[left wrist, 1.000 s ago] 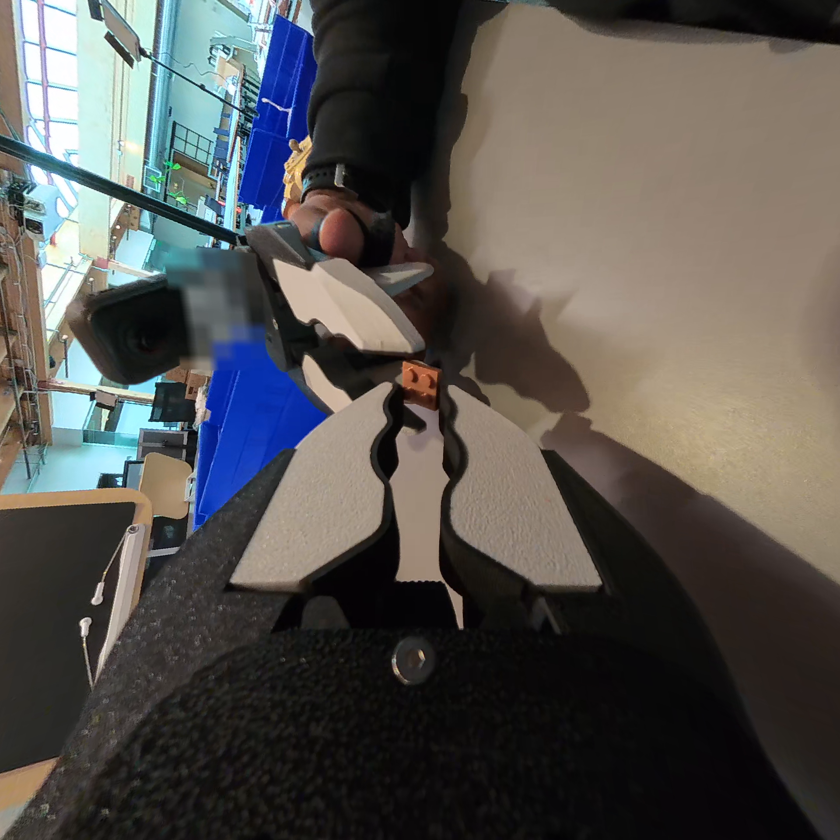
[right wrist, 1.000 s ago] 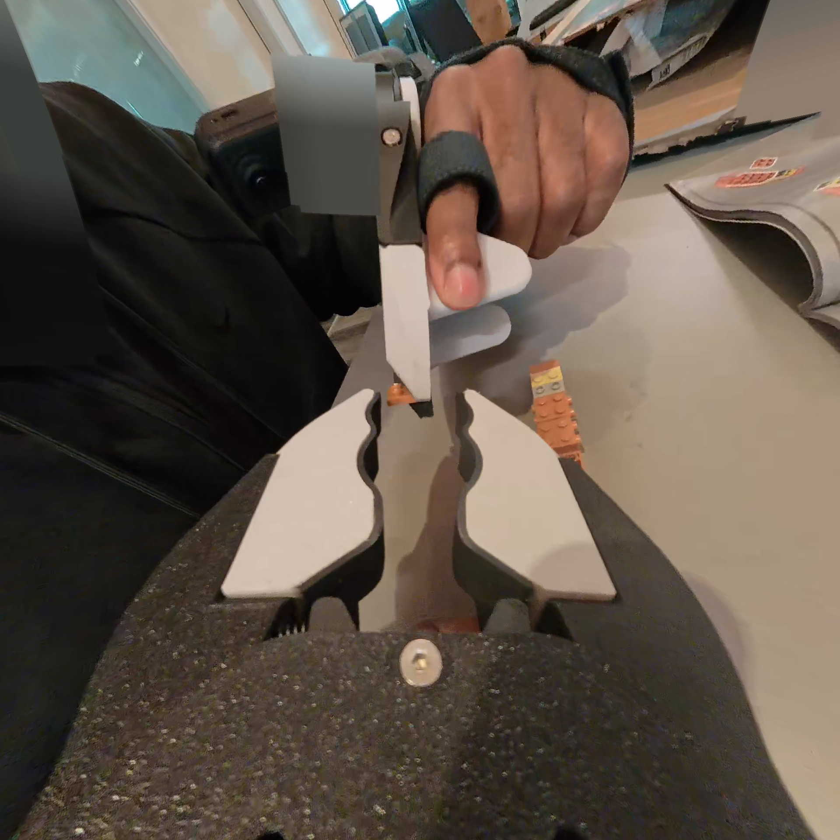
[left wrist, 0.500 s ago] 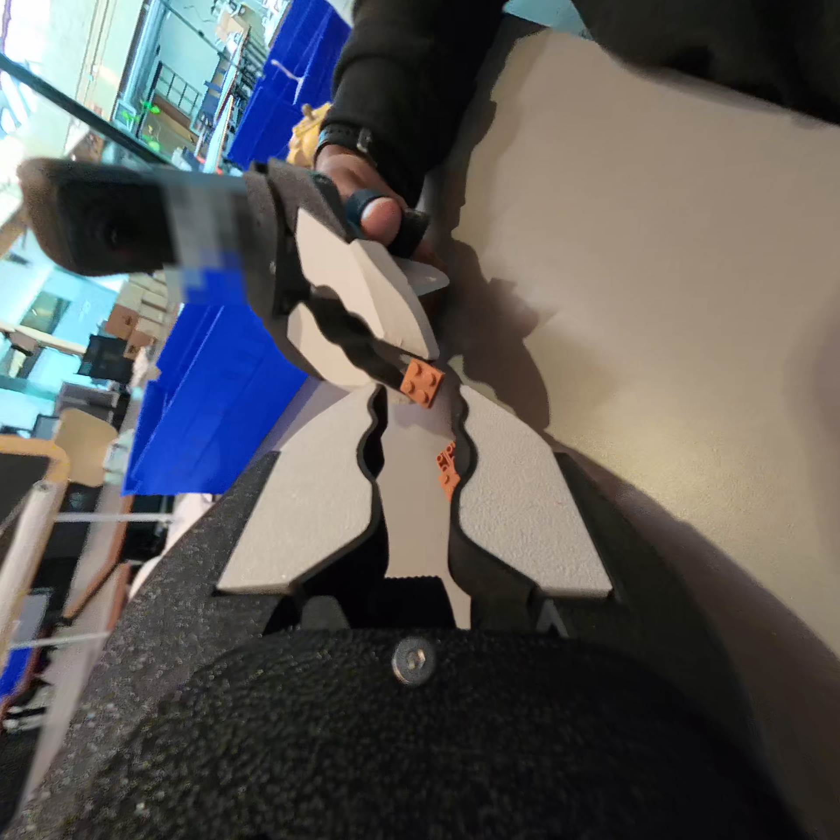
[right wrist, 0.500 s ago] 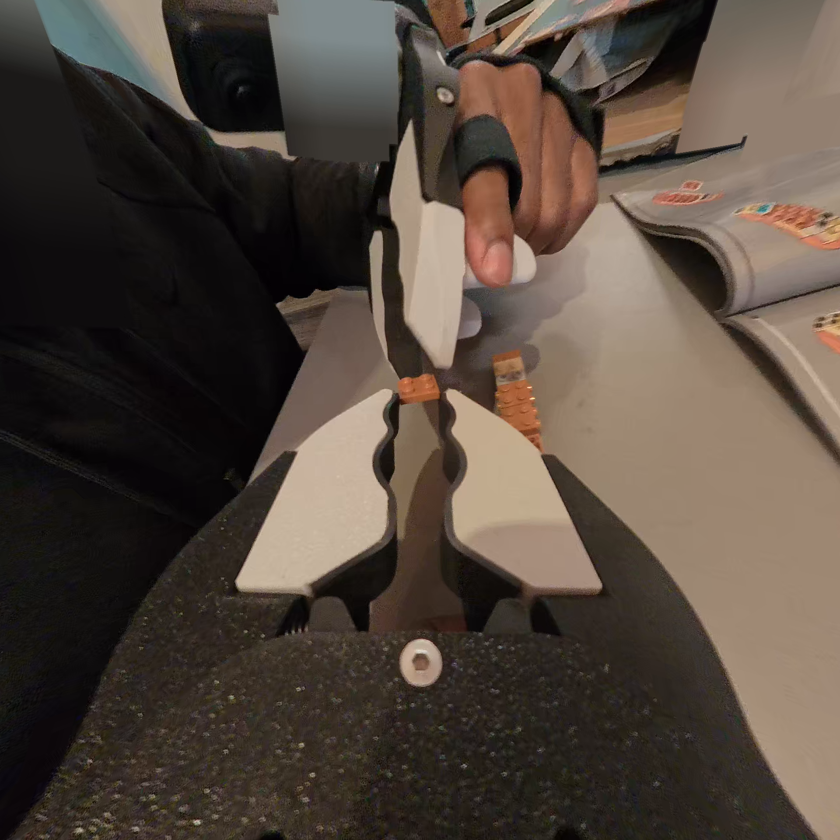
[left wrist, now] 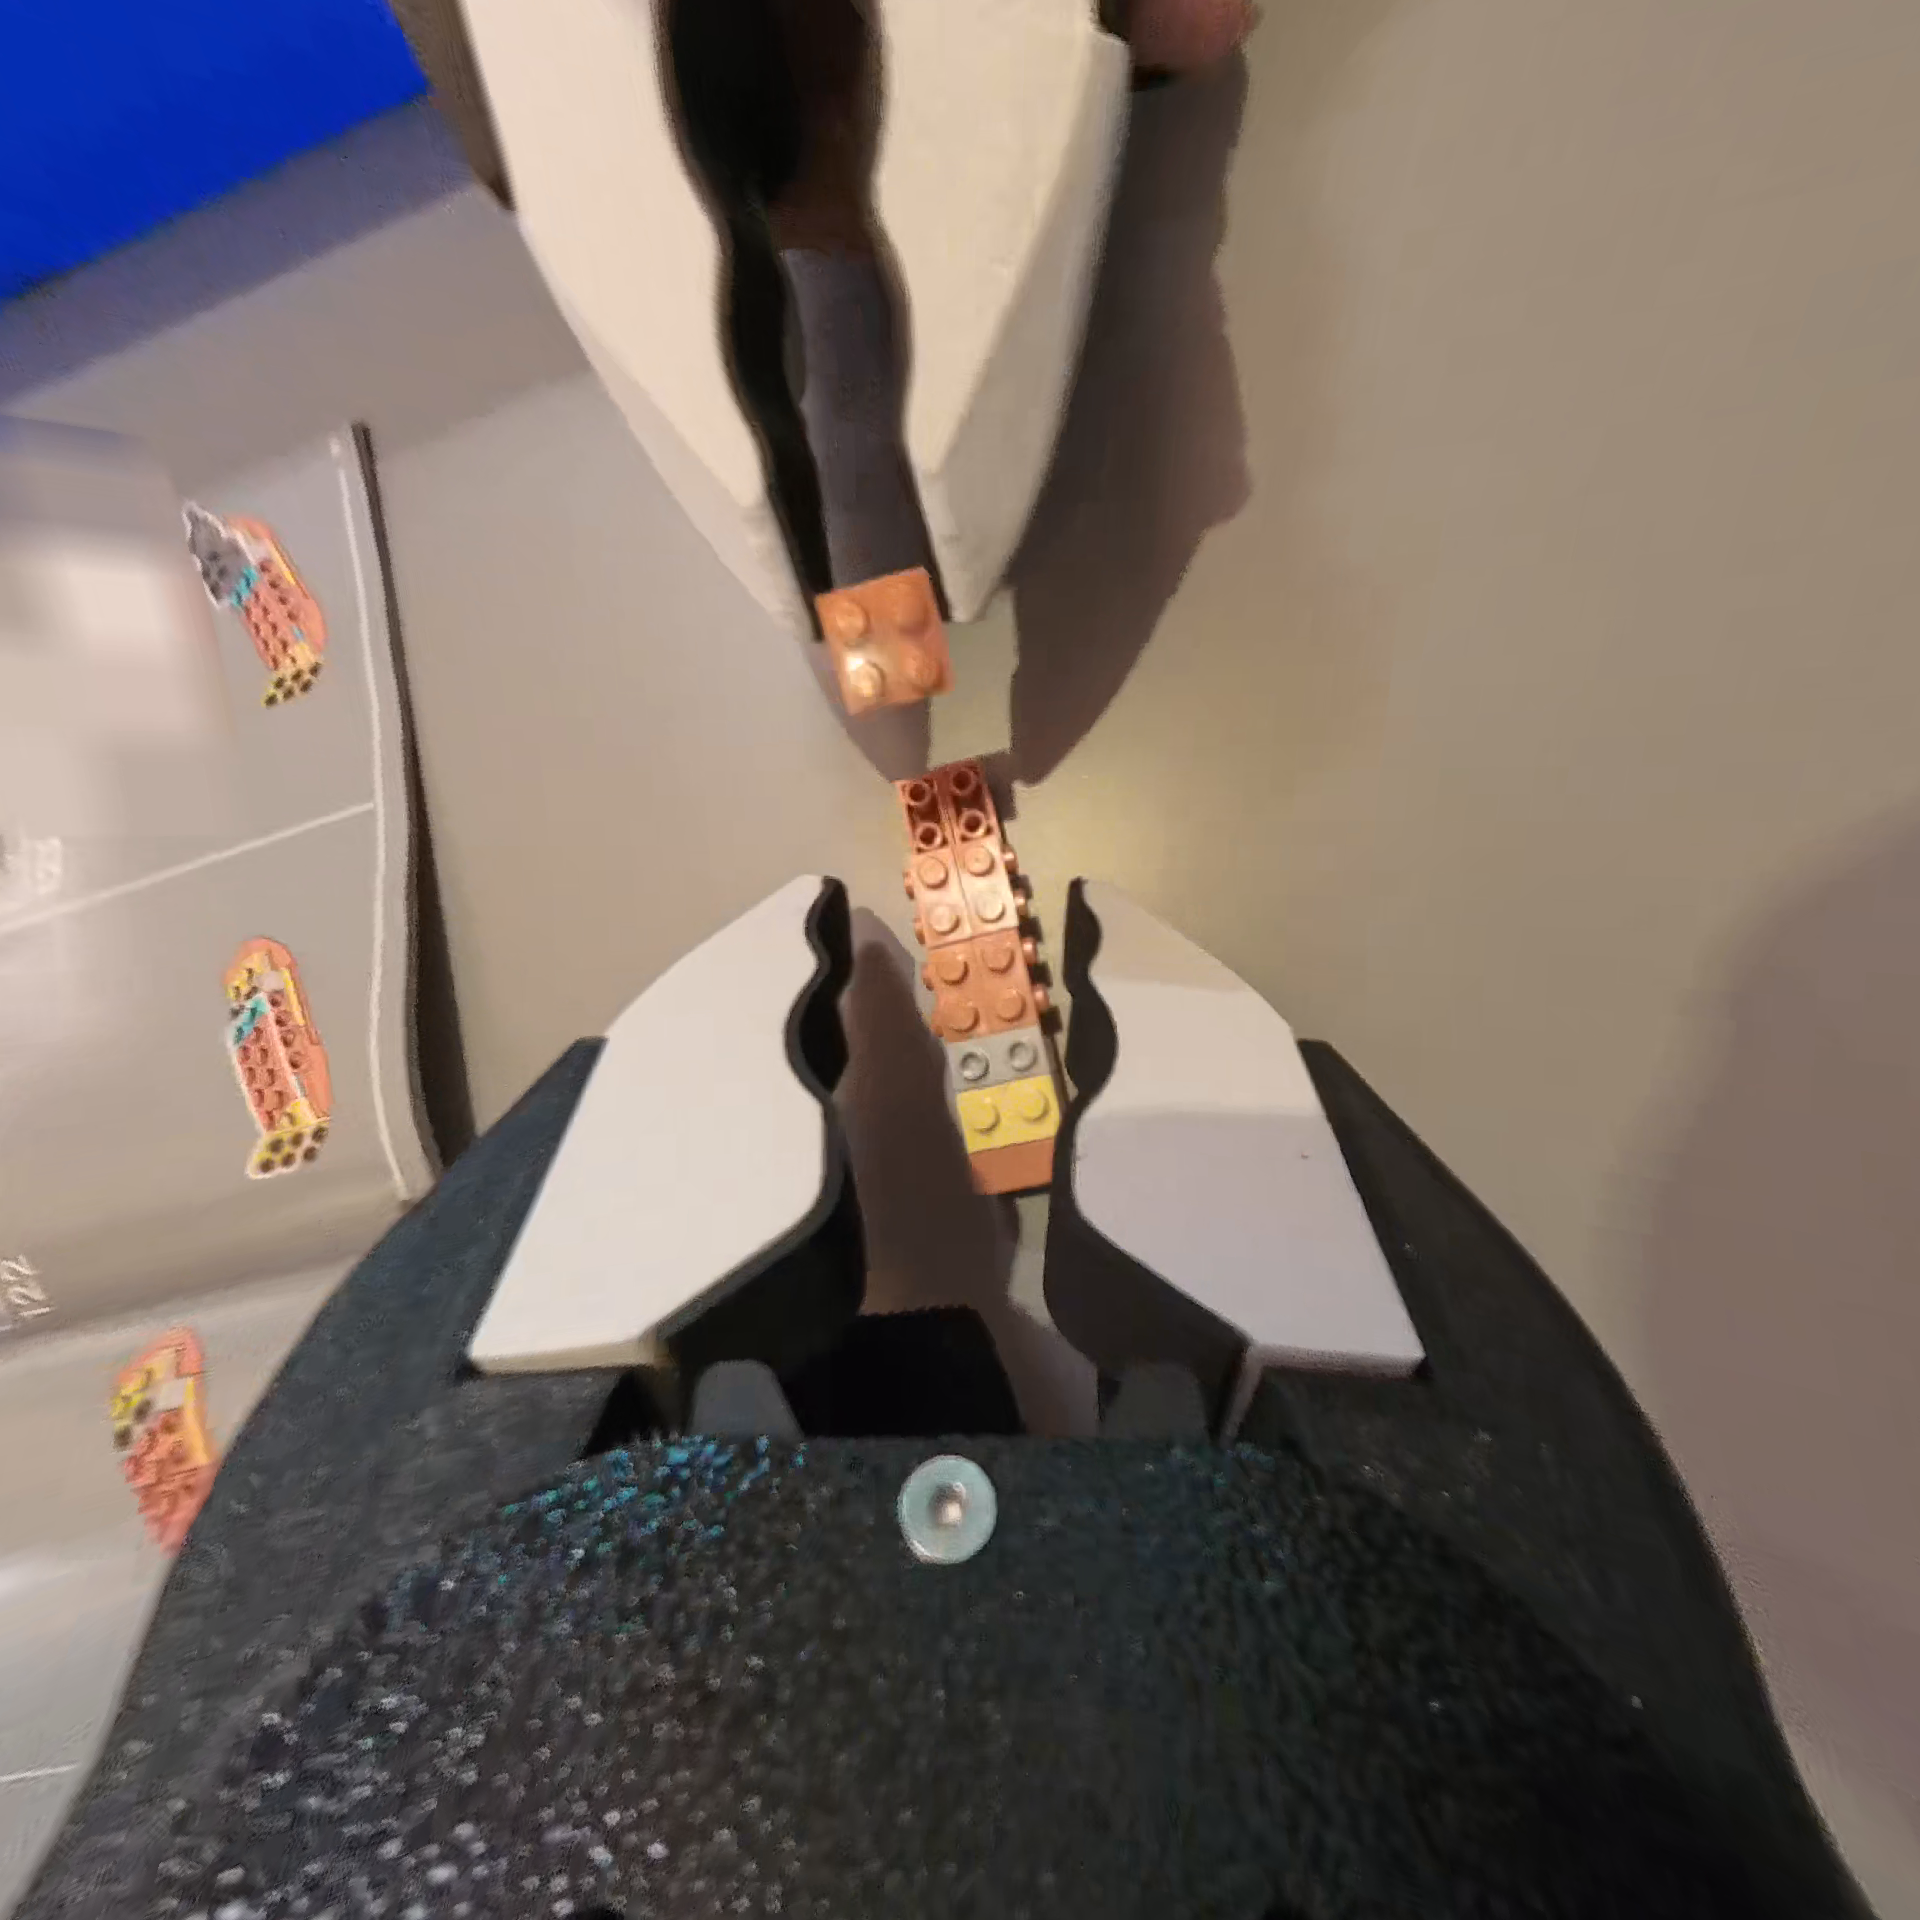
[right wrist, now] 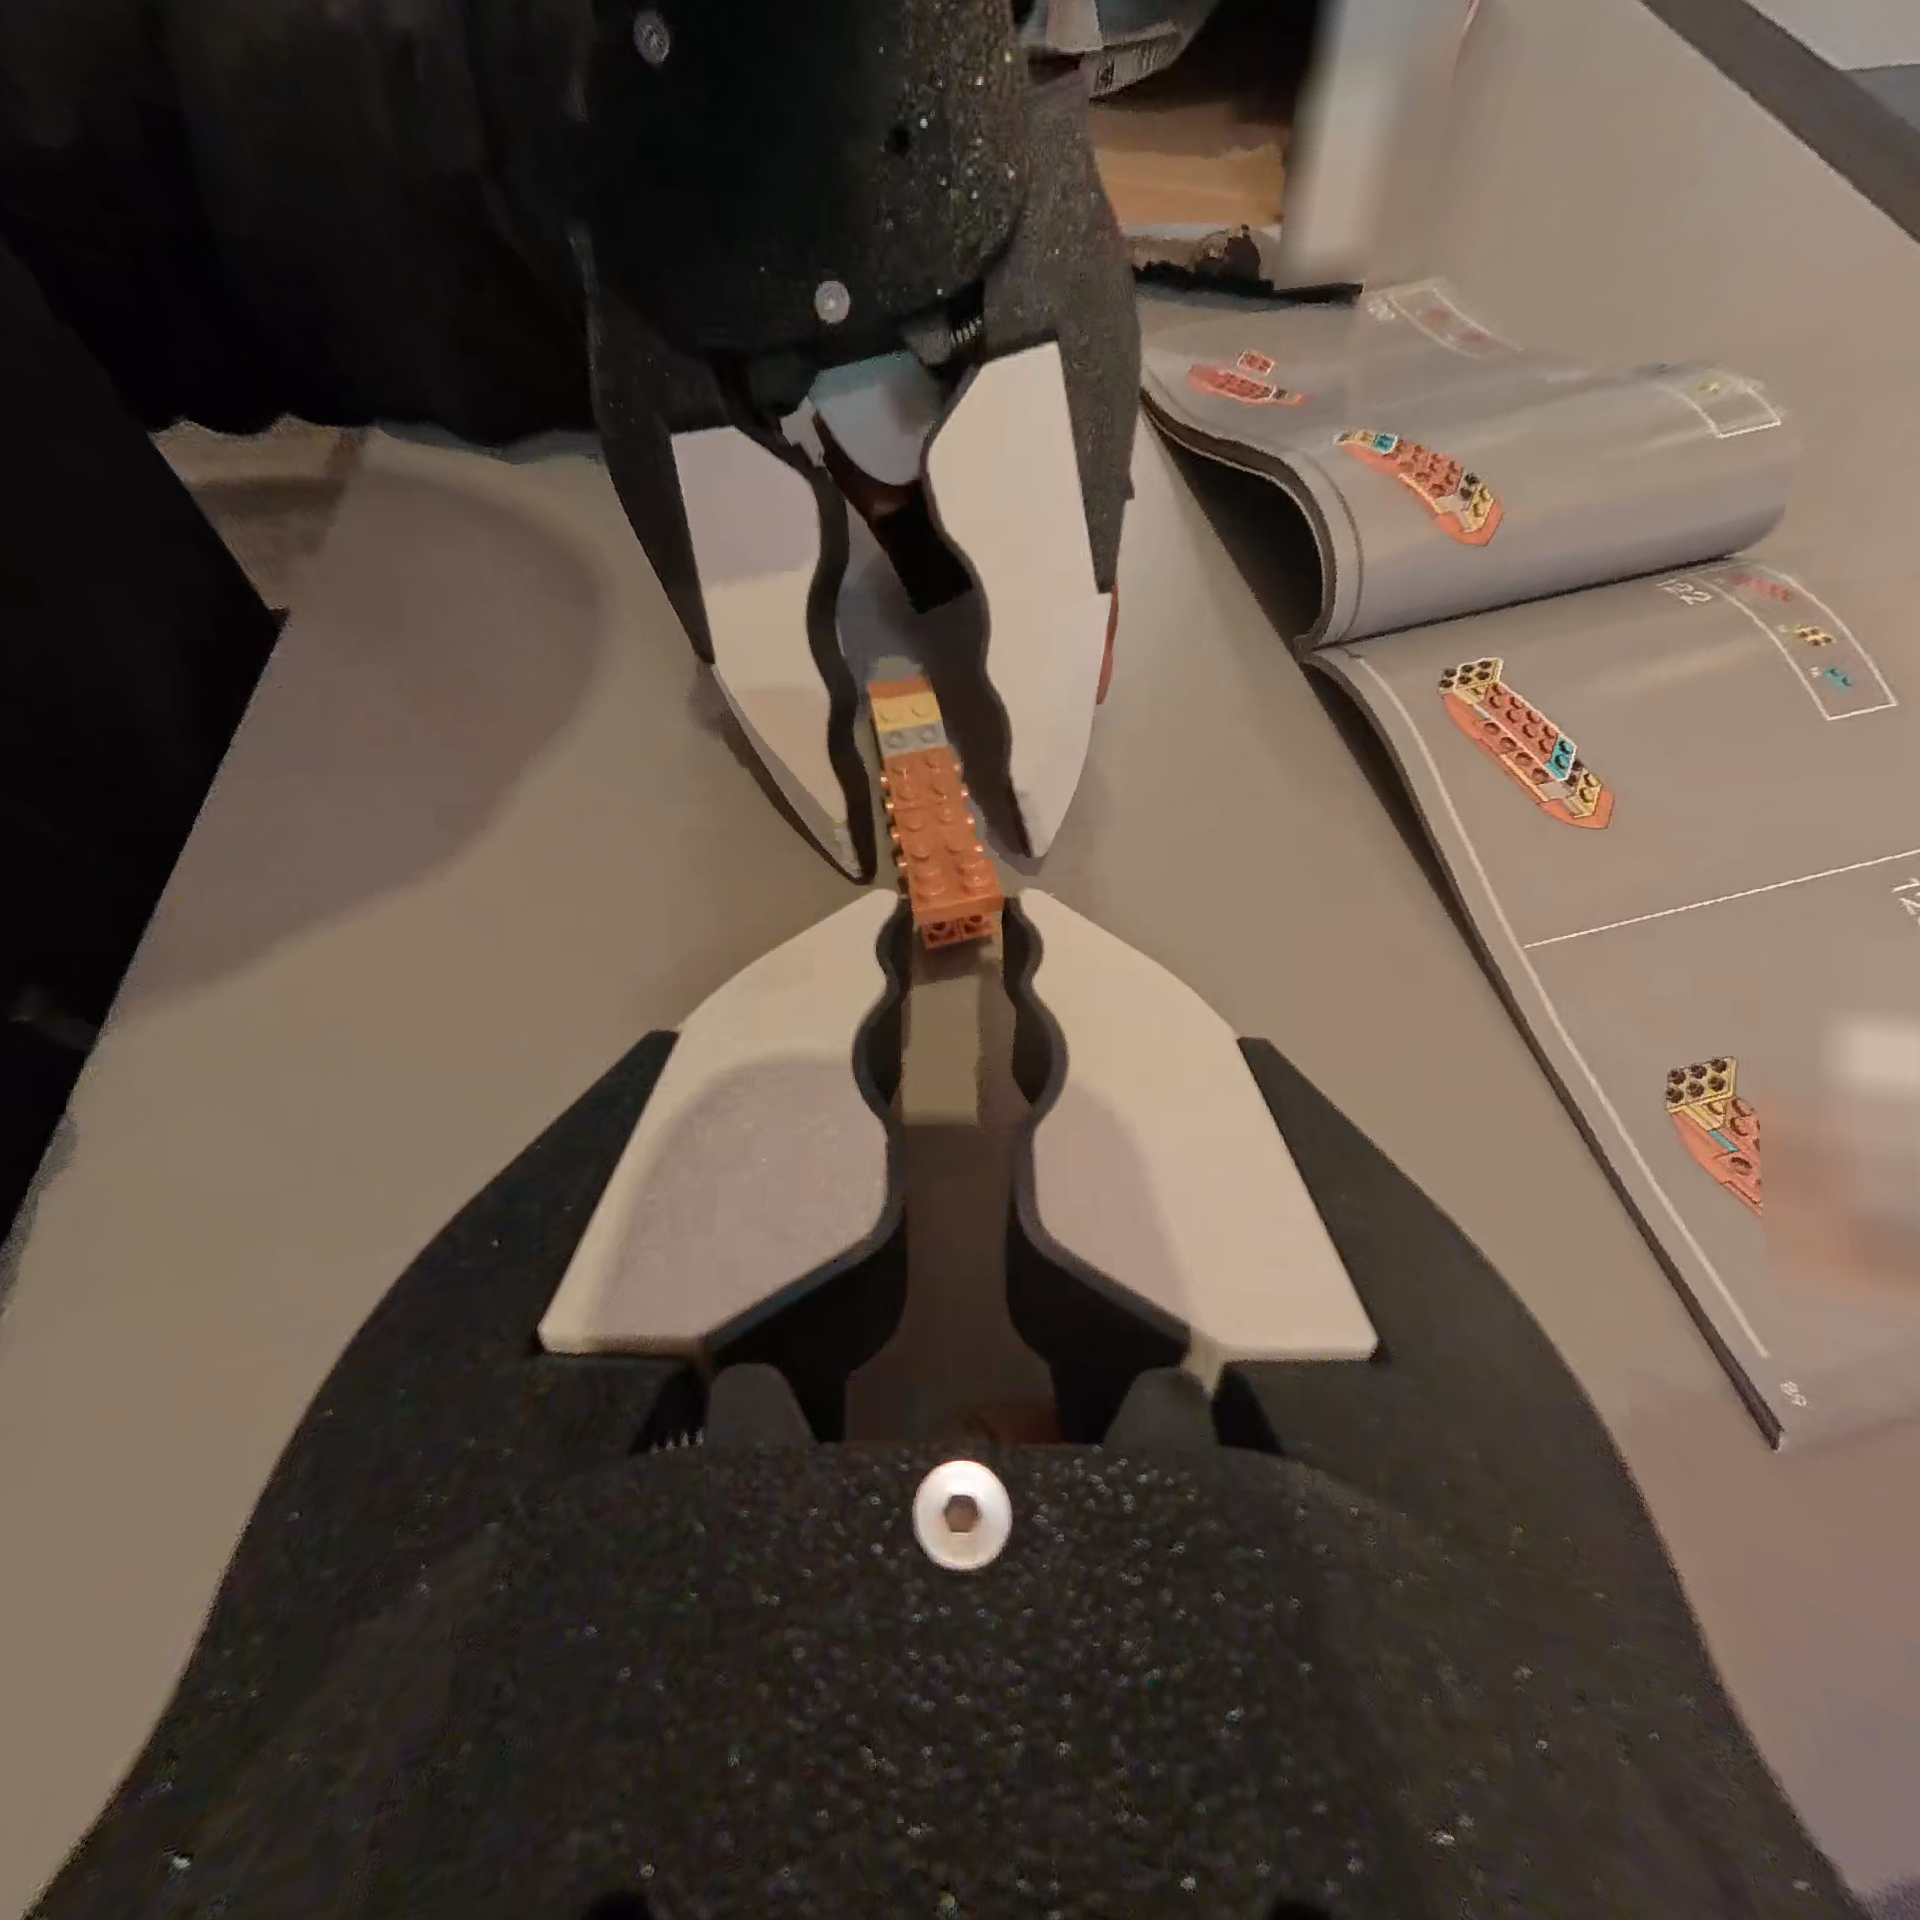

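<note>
Through my left camera, my left gripper (left wrist: 951, 888) has its fingers apart, straddling a long strip of copper-orange plastic studded bricks (left wrist: 977, 997) with a grey and a yellow piece at its near end, lying flat on the grey table (left wrist: 1455, 623). There is a clear gap on the strip's left side, and I cannot tell whether the right pad touches its side studs. Just beyond the strip's far end, my right gripper (left wrist: 888, 644) is clamped on a small square copper-orange studded plate (left wrist: 883, 649). An open grey instruction booklet (left wrist: 208, 831) lies left of the strip. Through my right camera, the right fingertips (right wrist: 873, 914) stand narrowly apart at the strip's near end (right wrist: 930, 810). There the plate blends with it. Both pieces look light, rigid and smooth, and are best pinched across their flat sides.
</note>
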